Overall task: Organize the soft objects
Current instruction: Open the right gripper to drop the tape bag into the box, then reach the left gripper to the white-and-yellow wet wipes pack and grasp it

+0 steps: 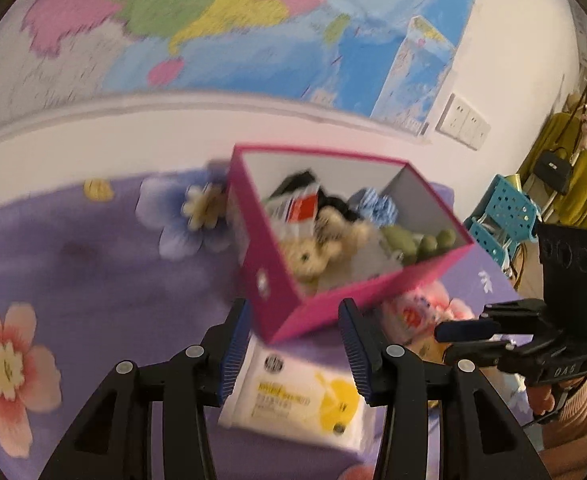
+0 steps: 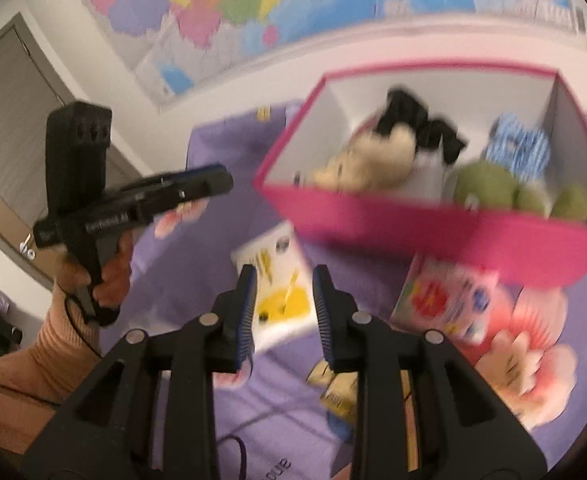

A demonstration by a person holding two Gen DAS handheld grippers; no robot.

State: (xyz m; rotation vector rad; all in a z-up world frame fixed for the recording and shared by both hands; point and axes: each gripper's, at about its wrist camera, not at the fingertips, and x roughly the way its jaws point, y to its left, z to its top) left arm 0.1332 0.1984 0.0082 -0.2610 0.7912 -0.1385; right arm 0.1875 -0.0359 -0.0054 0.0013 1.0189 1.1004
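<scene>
Two sets of tongs, left tongs (image 1: 295,344) and right tongs (image 2: 284,300), stand parted, gripping nothing. I'd square up on the wipes pack (image 1: 297,400) lying nearest on the purple floral cloth (image 1: 93,272), beside the pink packet (image 2: 449,304). Beyond, the pink box (image 1: 277,280) holding plush toys crowds the approach.

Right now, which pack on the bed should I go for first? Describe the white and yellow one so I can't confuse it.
Find the pink box of plush toys on the purple flowered bedspread. Just in front of its near corner lies a flat white wipes pack. Its big yellow patch sets it apart from the pink, red-printed pack beside it.
</scene>
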